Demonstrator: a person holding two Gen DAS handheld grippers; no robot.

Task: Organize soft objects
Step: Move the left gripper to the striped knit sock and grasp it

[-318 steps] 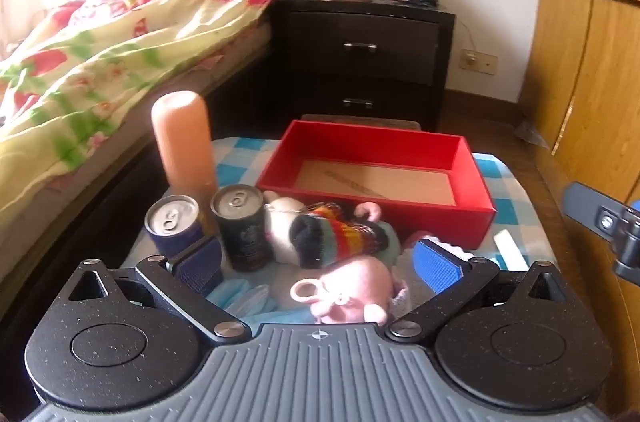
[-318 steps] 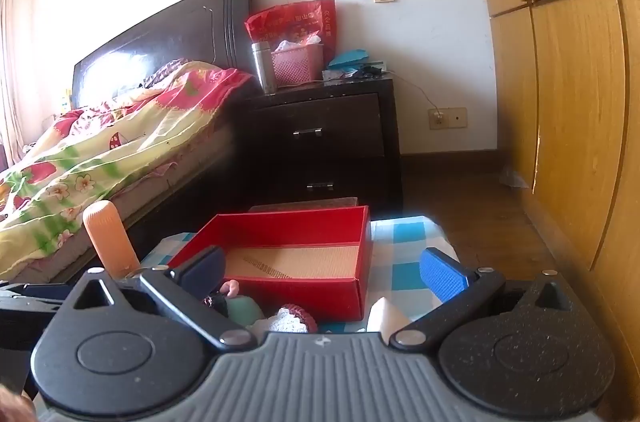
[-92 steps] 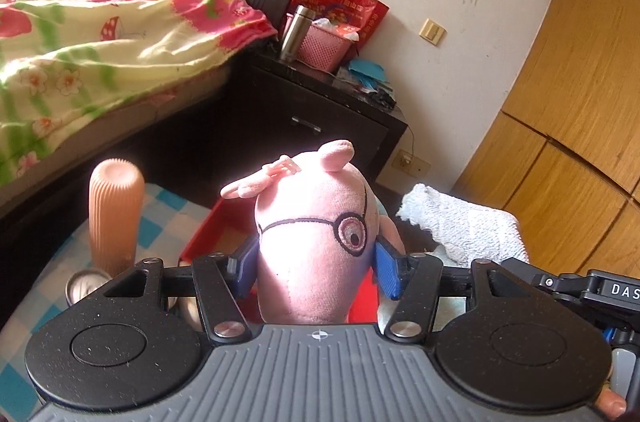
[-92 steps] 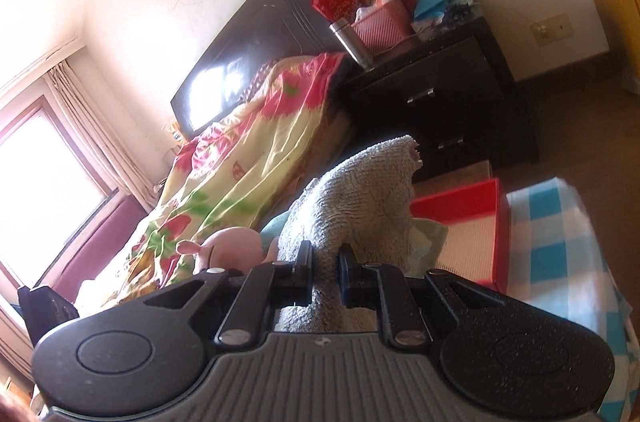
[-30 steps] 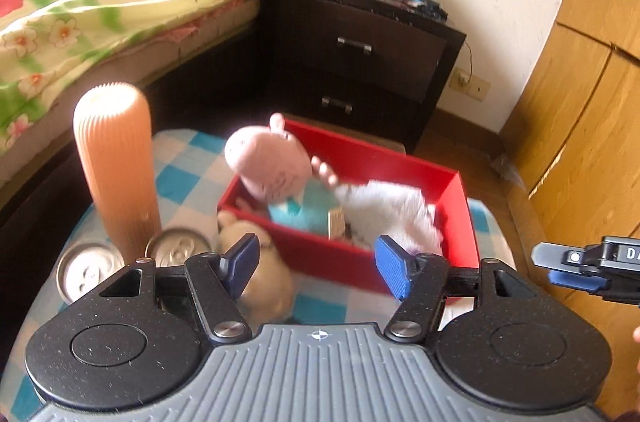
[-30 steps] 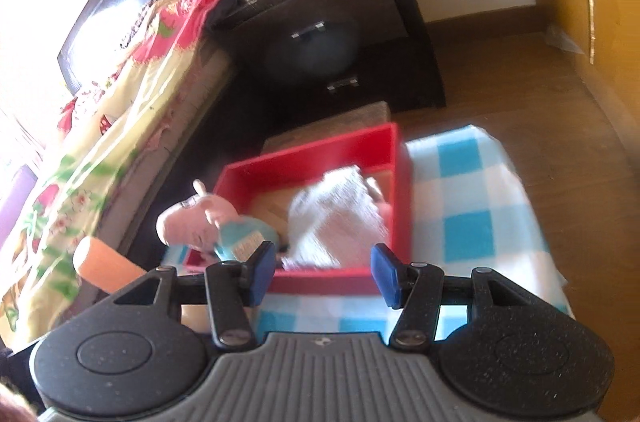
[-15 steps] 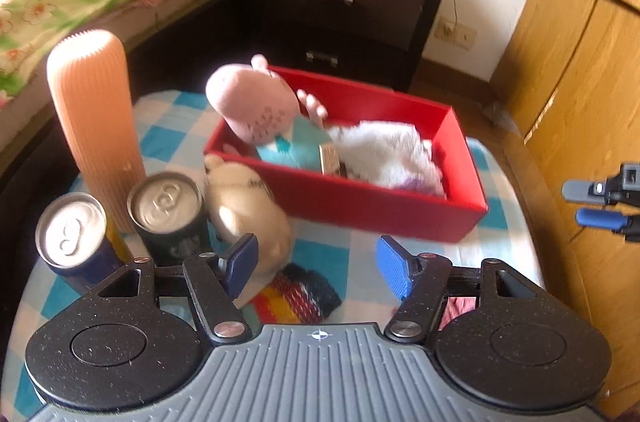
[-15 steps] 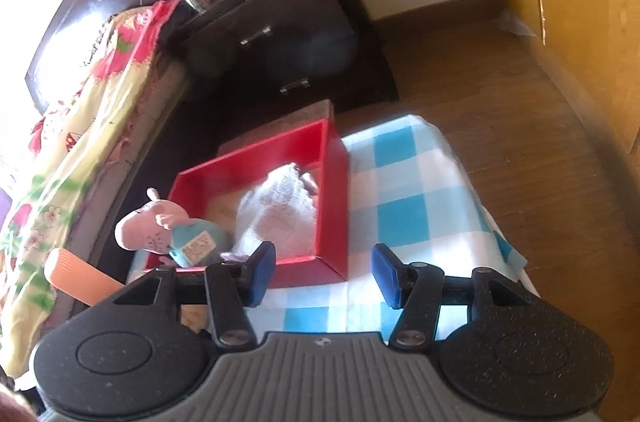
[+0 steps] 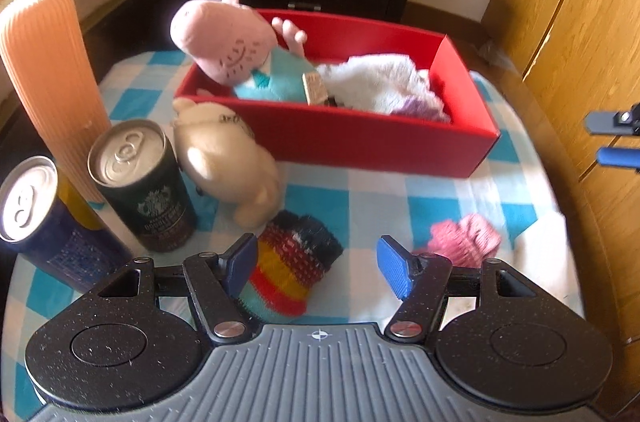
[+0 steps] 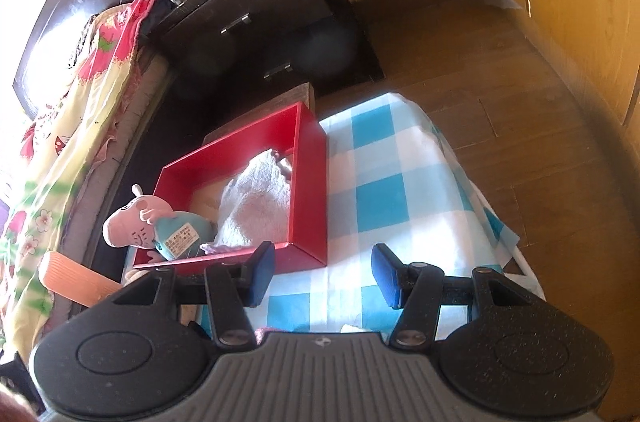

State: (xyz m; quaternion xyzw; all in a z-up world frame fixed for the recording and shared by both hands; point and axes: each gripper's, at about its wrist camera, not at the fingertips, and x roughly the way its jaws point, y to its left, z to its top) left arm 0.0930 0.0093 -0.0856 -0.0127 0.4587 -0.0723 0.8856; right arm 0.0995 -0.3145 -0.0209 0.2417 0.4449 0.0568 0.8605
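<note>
red box (image 9: 384, 142): holds pink pig plush (image 9: 224, 42) and white towel (image 9: 372, 82). left gripper (image 9: 316, 264): fingers apart, empty, over cream plush in striped sweater (image 9: 248, 190); likely next pick, cans (image 9: 140, 182) crowd its left. right gripper (image 10: 322, 276): fingers apart, empty. pink knit item (image 9: 464, 238): near table edge, open room around.

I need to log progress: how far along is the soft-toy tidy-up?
Done: pink pig plush and white towel lie in the red box. In hand: nothing; left gripper and right gripper are open. Left: cream plush, striped knit, pink knit.
</note>
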